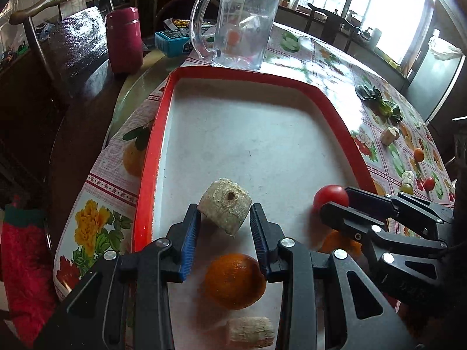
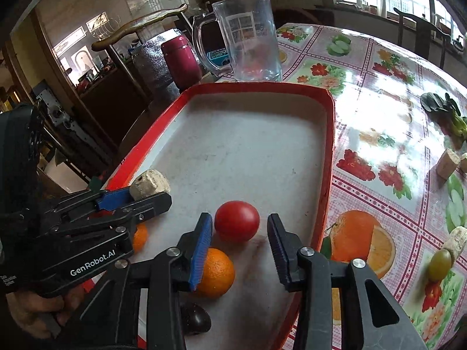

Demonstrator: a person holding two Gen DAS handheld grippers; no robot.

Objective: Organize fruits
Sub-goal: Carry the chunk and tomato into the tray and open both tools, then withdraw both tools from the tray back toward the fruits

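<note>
A red-rimmed white tray point(image 1: 157, 134) point(image 2: 328, 145) lies on the table. My left gripper point(image 1: 224, 215) point(image 2: 151, 194) holds a beige corn-cob chunk point(image 1: 224, 207) point(image 2: 149, 183) just above the tray floor. My right gripper point(image 2: 240, 227) point(image 1: 335, 198) is open around a red tomato point(image 2: 237, 224) point(image 1: 329, 194) that rests in the tray; the jaws stand apart from it. An orange point(image 1: 233, 280) point(image 2: 217, 272), a second orange point(image 2: 140, 236), another cob piece point(image 1: 251, 332) and a dark fruit point(image 2: 195, 318) also lie in the tray.
A clear glass mug point(image 1: 239, 23) point(image 2: 248, 35) stands behind the tray, a maroon flask point(image 1: 124, 39) to its left. On the tablecloth to the right lie greens point(image 2: 443, 110), cob pieces point(image 2: 446, 163), a green tomato point(image 2: 439, 264) and small tomatoes point(image 1: 418, 154).
</note>
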